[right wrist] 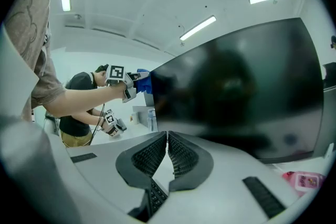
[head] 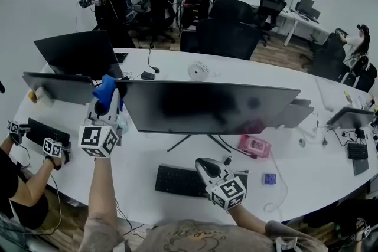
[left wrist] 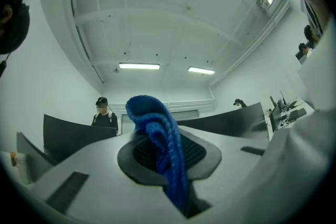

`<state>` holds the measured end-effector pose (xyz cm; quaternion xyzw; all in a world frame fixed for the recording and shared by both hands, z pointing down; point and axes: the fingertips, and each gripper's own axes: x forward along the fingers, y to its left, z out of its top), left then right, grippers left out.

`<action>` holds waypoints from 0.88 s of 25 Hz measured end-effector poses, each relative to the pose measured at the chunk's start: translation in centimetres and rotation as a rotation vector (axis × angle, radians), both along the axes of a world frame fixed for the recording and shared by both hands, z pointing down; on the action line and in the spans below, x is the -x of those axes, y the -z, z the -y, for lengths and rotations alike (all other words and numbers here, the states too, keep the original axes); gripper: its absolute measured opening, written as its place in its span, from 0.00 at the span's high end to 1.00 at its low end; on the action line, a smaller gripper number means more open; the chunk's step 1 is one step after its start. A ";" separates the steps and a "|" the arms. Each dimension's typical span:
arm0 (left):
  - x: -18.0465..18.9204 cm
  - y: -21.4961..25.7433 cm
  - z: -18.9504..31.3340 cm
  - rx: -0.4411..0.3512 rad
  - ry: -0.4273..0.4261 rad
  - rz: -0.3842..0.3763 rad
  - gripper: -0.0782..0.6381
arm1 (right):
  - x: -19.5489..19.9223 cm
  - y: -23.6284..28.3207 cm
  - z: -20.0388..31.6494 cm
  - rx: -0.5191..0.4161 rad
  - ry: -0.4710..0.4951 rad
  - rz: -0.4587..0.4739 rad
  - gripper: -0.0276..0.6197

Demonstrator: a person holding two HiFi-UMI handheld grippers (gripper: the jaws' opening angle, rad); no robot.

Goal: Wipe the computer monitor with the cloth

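Head view, nearest first. The right gripper (head: 204, 164) hovers low over a black keyboard (head: 177, 181) on the white desk (head: 307, 168). Its own view shows the ribbed pads drawn together to a thin slit, with nothing held between them.

Up and to the left, the left gripper (head: 108, 104) is raised to the upper left corner of the monitor (head: 212, 106). Its jaws are clamped on a fold of the blue cloth (head: 105, 87). A rounded wad of knit stands out beyond the tips, and a tail runs back down between the pads. The cloth lies at the edge of the screen, but no view confirms contact with the glass.

The monitor is a wide, dark, glossy panel on a thin splayed stand (head: 208, 138). A pink box (head: 254, 146) sits by the stand's right foot. A small white fan (head: 199, 71) rests on the desk behind the panel, and a second dark screen (head: 80, 53) stands to the far left. Other people work at desks farther back.

Handling, as judged: the cloth looks soft, light and limp, so a pinch on a doubled fold, as here, should hold it while the free wad serves as the wiping face. A wad that is too short could let the hard tips reach the screen. The panel looks thin and top-heavy on its stand, so firm strokes could rock it and light, flat passes seem advisable
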<state>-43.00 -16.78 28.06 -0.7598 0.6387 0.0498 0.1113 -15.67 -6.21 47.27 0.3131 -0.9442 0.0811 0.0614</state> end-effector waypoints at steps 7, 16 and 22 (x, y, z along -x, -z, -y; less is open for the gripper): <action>-0.4 1.9 -0.1 -0.027 -0.004 0.032 0.82 | -0.1 0.1 -0.2 -0.005 0.003 0.009 0.92; -1.5 2.6 -0.1 -0.029 -0.009 0.050 0.82 | -0.7 -0.1 -0.6 0.003 -0.001 0.018 0.92; -3.2 2.9 0.1 -0.011 -0.031 0.064 0.82 | -2.3 -0.3 -0.6 0.007 -0.012 0.024 0.92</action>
